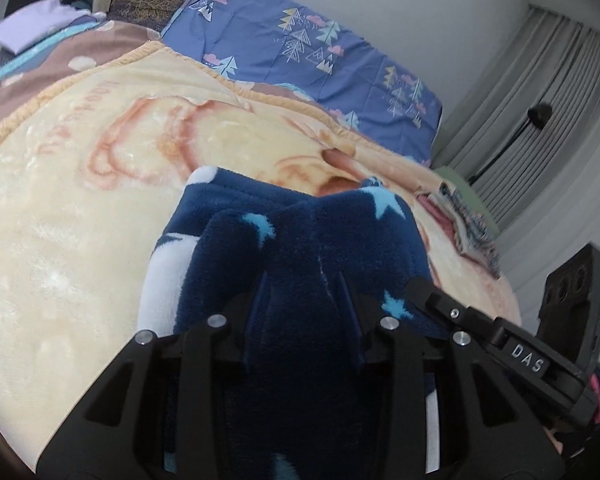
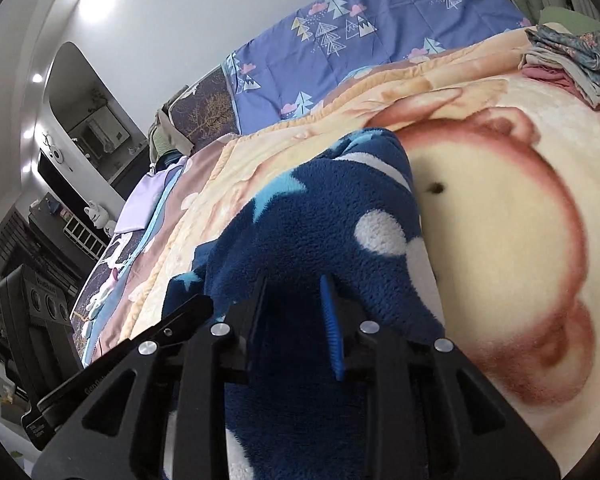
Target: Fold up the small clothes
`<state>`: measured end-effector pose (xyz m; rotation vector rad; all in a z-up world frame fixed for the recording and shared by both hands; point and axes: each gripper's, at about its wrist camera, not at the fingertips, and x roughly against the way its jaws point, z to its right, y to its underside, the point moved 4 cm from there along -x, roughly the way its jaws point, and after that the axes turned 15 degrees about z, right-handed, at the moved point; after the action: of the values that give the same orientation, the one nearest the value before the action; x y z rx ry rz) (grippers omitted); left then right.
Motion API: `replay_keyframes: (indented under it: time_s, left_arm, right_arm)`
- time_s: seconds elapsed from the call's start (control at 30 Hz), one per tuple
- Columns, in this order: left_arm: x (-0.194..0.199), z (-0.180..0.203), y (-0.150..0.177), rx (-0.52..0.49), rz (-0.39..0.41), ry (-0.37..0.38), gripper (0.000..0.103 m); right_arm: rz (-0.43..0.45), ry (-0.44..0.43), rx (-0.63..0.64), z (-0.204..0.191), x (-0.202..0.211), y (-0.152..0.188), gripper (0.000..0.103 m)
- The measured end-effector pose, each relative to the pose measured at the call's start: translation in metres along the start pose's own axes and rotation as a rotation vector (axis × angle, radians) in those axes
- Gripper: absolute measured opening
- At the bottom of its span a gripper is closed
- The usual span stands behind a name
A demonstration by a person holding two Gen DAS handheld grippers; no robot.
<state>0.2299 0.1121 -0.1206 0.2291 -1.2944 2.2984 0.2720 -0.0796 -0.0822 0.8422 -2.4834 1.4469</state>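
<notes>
The navy fleece [image 1: 300,240] lies bunched on the cream blanket [image 1: 80,184]. The left gripper [image 1: 302,292] is clamped on a fold of it, cloth filling the gap between its fingers; the right gripper [image 2: 296,300] pinches another fold likewise.

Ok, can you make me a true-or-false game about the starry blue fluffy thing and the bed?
1. Both grippers pinch the navy fleece garment. True: the left gripper and right gripper each clamp a fold.
2. The garment has red stripes. False: it has light blue stars and white spots.
3. It sits over a cream blanket. True.
4. The folded clothes pile lies on the floor. False: it lies on the bed.
</notes>
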Motion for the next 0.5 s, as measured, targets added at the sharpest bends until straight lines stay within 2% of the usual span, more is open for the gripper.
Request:
replay_keyframes:
  time_s: [0.07,0.13,0.2,0.4,0.5]
  left_arm:
    - [-0.001,-0.014,0.002,0.08,0.008,0.029,0.028]
    - [-0.006,-0.025,0.004,0.13,-0.001,0.038,0.017]
    - [-0.011,-0.032,0.005,0.167,-0.02,0.047,0.017]
    - [-0.013,-0.029,0.004,0.151,-0.028,0.032,0.016]
    - [-0.011,-0.028,0.002,0.168,-0.041,0.035,0.016]
  right_arm:
    - [0.001,0.003,-0.027,0.005,-0.003,0.001,0.019]
    - [-0.001,0.008,-0.037,0.009,-0.006,0.002,0.016]
    - [-0.002,0.024,-0.017,0.006,-0.008,0.003,0.016]
    - [-0.006,0.042,0.0,0.004,-0.01,0.003,0.016]
    - [-0.016,0.009,-0.016,0.003,-0.006,0.0,0.022]
